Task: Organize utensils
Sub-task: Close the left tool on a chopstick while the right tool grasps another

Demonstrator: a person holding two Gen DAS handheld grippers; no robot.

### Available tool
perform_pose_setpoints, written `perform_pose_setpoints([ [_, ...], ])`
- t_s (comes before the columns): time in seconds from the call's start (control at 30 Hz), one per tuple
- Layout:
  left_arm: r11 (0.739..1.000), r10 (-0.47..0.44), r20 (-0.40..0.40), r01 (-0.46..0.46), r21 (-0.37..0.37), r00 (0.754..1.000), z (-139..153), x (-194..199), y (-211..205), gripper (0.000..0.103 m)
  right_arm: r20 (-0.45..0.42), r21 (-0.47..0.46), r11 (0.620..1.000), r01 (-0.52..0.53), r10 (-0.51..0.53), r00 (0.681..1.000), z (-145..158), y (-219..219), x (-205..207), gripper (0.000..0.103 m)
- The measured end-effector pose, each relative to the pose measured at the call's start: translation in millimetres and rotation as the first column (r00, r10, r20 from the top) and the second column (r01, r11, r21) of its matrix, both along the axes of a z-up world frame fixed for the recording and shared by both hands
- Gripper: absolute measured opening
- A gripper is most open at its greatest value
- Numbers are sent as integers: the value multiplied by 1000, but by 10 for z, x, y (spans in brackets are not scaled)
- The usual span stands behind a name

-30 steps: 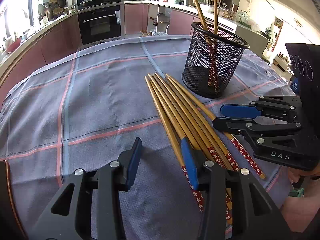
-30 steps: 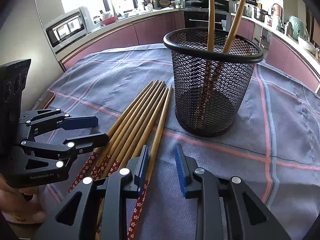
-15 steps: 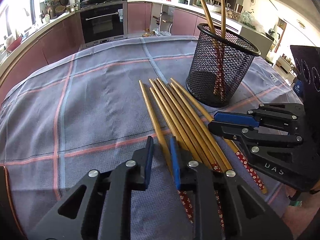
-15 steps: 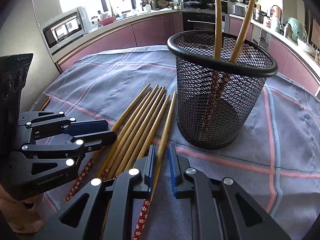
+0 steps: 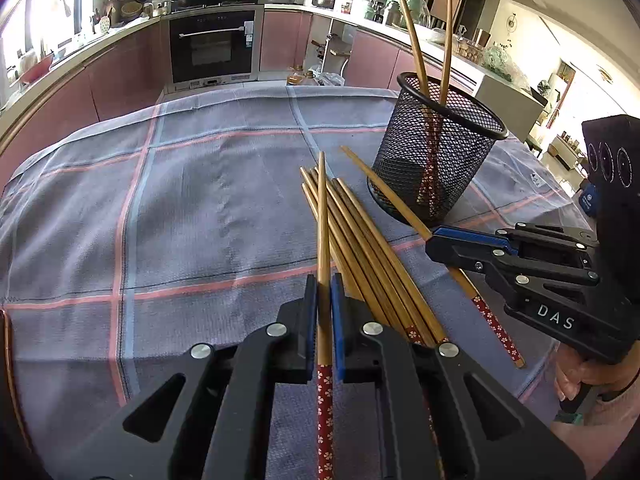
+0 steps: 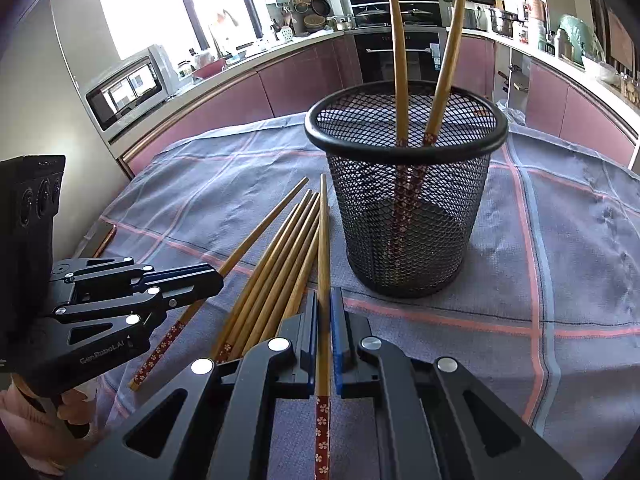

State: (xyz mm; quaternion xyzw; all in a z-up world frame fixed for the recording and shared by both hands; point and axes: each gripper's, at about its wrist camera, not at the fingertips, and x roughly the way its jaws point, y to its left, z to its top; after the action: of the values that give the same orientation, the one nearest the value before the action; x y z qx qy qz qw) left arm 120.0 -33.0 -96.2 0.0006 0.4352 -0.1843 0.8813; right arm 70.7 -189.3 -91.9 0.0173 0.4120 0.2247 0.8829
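Clamping one chopstick (image 5: pixel 323 240) each: left gripper (image 5: pixel 324 280), right gripper (image 6: pixel 324 296).

Two bamboo chopsticks with red flowered handle ends are each clamped: one (image 5: pixel 323 240) in the left gripper (image 5: pixel 324 292), its tip angled across the pile, and one (image 6: pixel 323 248) in the right gripper (image 6: pixel 324 308), its tip pointing toward the cup. The other loose chopsticks (image 5: pixel 360 248) lie bunched side by side on the cloth, just beside the black mesh cup (image 5: pixel 436 168). The cup stands upright and holds two chopsticks (image 6: pixel 400 60), handle ends down, leaning apart.
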Motion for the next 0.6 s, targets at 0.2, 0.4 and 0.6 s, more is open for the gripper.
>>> perform_pose_setpoints([
  [0.2,1000,-26,-20,26,1,999,-34,-38,2,8,-8,-23,998,-66,66,998,-13,88,-45,6],
  [0.4,999,-37,-40,37,13,999,-97,-24,16,8,-34,-51,995,-84,83,996,-81,135,-9,6],
  [0.6,998,-53,-49,54,30,997,-129,62,-25,12,-53,-57,994,-88,85,995,-128,146,64,9],
])
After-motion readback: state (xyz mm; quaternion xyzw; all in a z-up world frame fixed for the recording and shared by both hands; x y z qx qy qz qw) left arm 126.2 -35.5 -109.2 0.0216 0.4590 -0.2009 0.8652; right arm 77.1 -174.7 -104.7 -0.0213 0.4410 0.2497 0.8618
